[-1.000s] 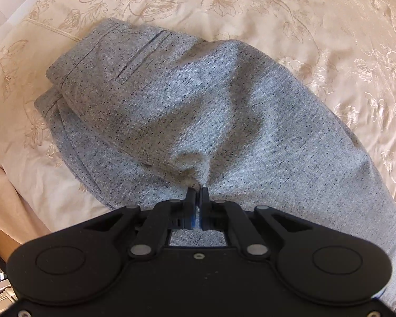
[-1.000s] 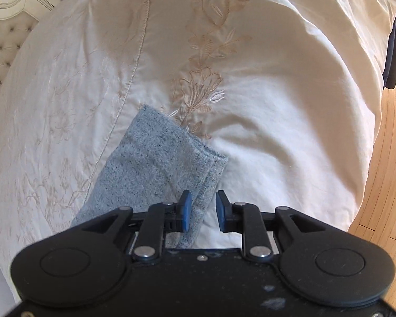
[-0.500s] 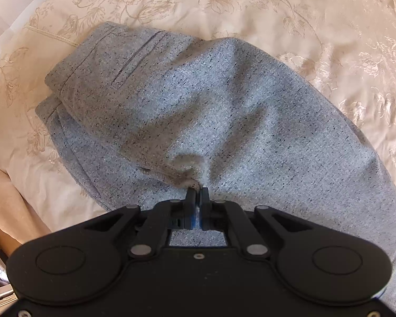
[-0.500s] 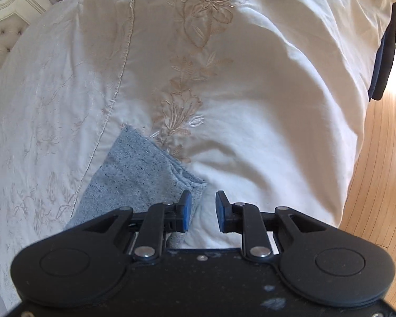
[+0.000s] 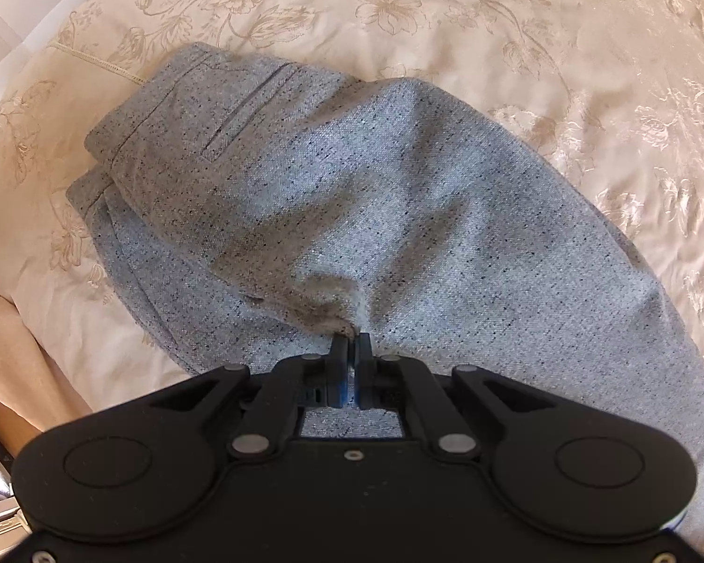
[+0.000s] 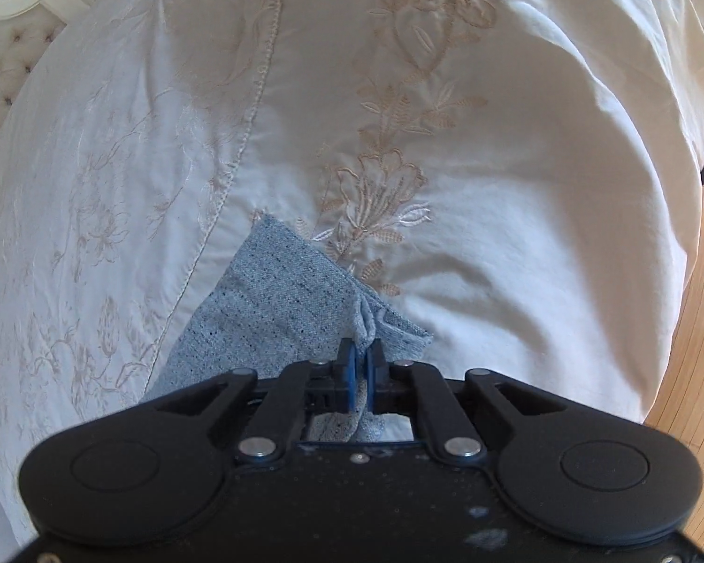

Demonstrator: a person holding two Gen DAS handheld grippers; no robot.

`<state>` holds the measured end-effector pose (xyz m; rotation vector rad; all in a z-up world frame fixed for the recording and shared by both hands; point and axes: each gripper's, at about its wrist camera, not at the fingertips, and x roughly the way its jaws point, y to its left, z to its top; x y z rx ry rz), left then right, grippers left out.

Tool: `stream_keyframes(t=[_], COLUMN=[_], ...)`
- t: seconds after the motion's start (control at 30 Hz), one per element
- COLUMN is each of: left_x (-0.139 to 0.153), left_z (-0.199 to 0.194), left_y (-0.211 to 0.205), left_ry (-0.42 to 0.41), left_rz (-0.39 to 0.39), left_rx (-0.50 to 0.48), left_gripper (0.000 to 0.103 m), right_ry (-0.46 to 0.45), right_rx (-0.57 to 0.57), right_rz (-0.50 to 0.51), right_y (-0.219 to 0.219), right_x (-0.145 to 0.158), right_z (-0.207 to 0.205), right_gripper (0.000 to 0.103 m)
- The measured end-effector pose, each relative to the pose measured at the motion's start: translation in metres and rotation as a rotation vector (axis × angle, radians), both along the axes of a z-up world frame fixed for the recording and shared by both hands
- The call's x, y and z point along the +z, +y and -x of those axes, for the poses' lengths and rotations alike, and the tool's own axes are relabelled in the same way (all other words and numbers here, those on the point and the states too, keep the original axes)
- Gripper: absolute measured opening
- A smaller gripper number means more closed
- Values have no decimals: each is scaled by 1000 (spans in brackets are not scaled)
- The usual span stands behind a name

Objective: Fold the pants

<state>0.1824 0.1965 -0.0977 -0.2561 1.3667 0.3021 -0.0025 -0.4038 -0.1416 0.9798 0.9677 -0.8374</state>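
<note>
Between the fingers of the right gripper (image 6: 360, 352), parted and empty a second before, a pinch of the pants (image 6: 277, 300) hem was clamped; the left gripper (image 5: 350, 342) stayed clamped on pants fabric ahead, over the bedspread (image 5: 539, 47).

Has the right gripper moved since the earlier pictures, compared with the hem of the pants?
Yes. The right gripper was open beside the pant-leg hem; now it has shifted left onto the hem and shut on it.
</note>
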Motion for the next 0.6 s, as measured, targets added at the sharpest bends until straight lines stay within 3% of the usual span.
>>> stream_keyframes(t=[0.17, 0.3, 0.6], left_x=[26, 32, -15], left_z=[5, 19, 60], left_y=[7, 12, 13], left_ry=[-40, -25, 85], left_rz=[43, 70, 64], left_rx=[15, 44, 76], left_gripper=[3, 3, 0], right_ry=[-43, -39, 131], right_rx=[71, 81, 124], right_rz=[86, 109, 109], right_y=[12, 13, 6], right_x=[41, 54, 3], right_z=[-3, 5, 6], right_gripper=[6, 6, 6])
